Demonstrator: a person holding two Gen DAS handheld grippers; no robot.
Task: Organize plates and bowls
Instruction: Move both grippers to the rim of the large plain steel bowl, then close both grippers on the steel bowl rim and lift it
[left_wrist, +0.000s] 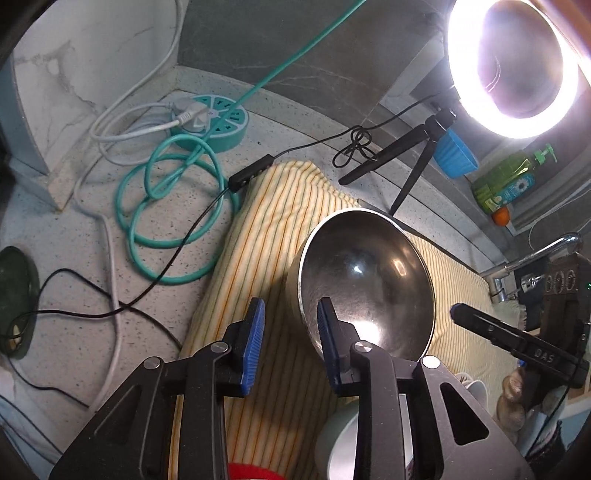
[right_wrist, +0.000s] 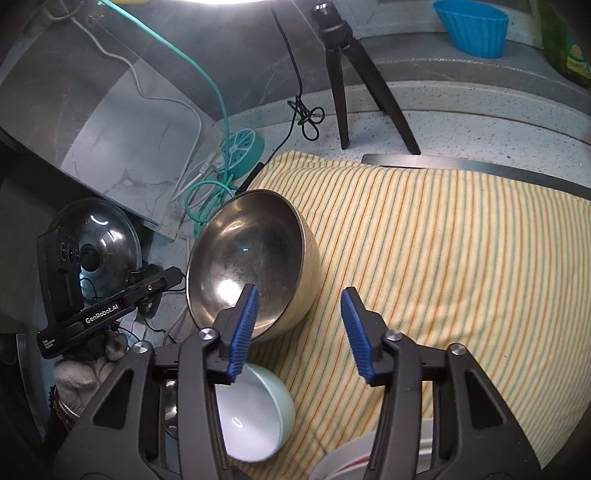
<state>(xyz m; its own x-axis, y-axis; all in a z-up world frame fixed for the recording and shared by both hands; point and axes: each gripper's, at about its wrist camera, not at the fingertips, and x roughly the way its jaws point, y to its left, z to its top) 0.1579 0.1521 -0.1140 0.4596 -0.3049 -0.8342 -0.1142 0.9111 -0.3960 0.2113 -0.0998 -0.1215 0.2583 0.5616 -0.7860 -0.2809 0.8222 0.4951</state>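
A steel bowl (left_wrist: 365, 280) stands tilted on a yellow striped cloth (left_wrist: 258, 229); it also shows in the right wrist view (right_wrist: 251, 258). My left gripper (left_wrist: 290, 341) is open, its jaws straddling the bowl's near rim without closing on it. My right gripper (right_wrist: 301, 332) is open and empty, just right of the steel bowl. A pale green bowl (right_wrist: 255, 410) lies on the cloth (right_wrist: 443, 258) under the right gripper; it also shows in the left wrist view (left_wrist: 340, 443). A white plate with a red mark (right_wrist: 340, 469) peeks in at the bottom edge.
A ring light tripod (right_wrist: 354, 74), a teal power strip (left_wrist: 214, 122) with coiled cables (left_wrist: 170, 206), and a blue cup (right_wrist: 472, 26) stand on the speckled counter behind the cloth. A pot lid (right_wrist: 99, 240) lies at the left. A tap (left_wrist: 535, 254) and soap bottle (left_wrist: 509, 181) are at the right.
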